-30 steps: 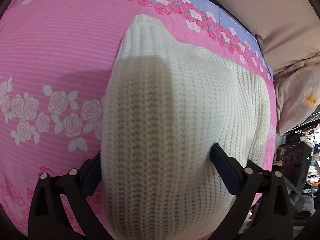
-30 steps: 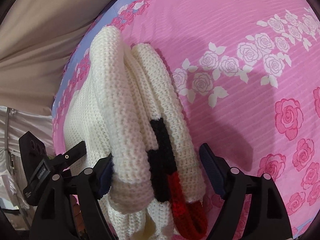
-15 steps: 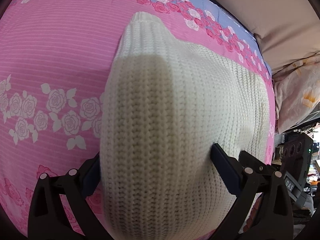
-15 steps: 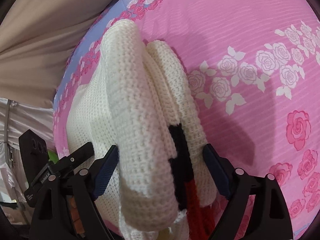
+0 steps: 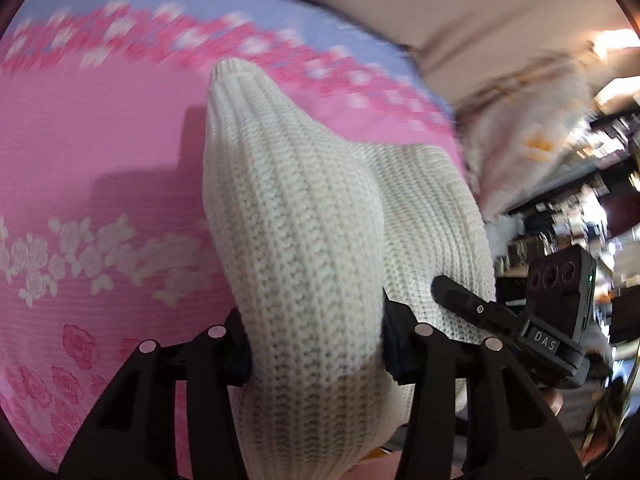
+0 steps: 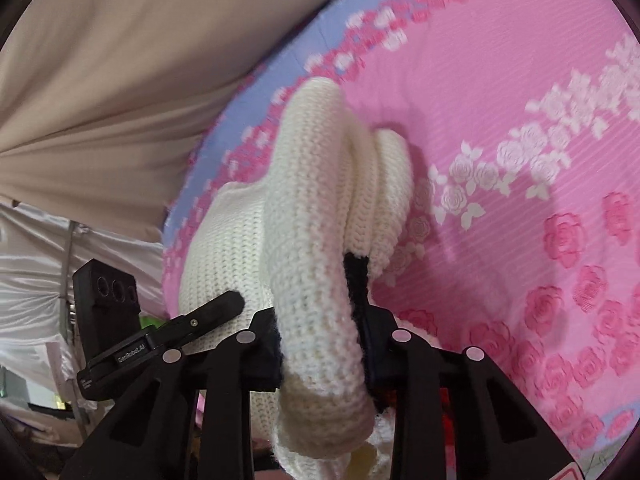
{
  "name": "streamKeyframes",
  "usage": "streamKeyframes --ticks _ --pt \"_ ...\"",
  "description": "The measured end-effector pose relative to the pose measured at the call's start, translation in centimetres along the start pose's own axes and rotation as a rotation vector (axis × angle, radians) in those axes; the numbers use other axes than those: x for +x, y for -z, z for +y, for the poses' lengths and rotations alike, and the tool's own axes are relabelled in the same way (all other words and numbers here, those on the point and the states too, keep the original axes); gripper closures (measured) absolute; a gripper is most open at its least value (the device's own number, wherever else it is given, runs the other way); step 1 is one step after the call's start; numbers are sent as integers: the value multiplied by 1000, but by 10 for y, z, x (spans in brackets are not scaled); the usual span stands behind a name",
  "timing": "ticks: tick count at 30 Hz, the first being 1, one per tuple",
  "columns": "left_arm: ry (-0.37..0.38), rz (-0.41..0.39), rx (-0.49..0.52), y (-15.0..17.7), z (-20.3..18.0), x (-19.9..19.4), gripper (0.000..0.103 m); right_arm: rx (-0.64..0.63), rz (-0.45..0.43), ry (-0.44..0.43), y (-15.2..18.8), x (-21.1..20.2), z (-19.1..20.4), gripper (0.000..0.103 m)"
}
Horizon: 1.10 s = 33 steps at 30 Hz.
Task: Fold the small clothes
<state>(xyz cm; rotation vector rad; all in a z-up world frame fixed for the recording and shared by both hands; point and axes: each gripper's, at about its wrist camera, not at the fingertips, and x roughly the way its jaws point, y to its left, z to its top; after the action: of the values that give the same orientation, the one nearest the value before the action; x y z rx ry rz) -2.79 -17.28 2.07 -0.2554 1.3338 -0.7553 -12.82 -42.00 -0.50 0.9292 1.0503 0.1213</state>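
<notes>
Left hand-held gripper [image 5: 316, 354] is clamped on a thick fold of the cream knit sweater [image 5: 304, 248]. Right hand-held gripper [image 6: 322, 350] pinches the opposite bunched edge, beside a black stripe [image 6: 355, 280]. The sweater extends forward over the pink rose-patterned bedsheet [image 5: 100, 152].

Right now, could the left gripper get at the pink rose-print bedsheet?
Probably not: the left gripper is clamped on a thick fold of the cream knitted sweater, which covers the pink rose-print bedsheet ahead of it.
</notes>
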Motion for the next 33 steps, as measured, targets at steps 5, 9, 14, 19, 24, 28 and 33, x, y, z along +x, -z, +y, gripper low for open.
streamKeyframes --ticks 5,9,14,19,24,28,33 --pt "101 -99 131 -8 -51 -57 57 -106 -137 -16 3 -83 41 75" --pt "122 -241 232 -22 -67 -135 56 -215 -249 -74 1 -125 97 75" --pt "43 -387 274 -41 -45 -219 48 -353 -336 -179 1 -129 182 73" --pt "-161 -408 199 -50 40 -212 11 -411 -317 -116 -7 -42 210 56" --pt "-339 -222 -71 -23 171 -137 15 -367 -180 220 14 77 156 54" --pt "-299 -200 -225 7 218 -126 17 -317 -95 295 48 110 129 54" --pt "-330 -210 -151 0 208 -114 15 -222 -47 225 43 135 117 53"
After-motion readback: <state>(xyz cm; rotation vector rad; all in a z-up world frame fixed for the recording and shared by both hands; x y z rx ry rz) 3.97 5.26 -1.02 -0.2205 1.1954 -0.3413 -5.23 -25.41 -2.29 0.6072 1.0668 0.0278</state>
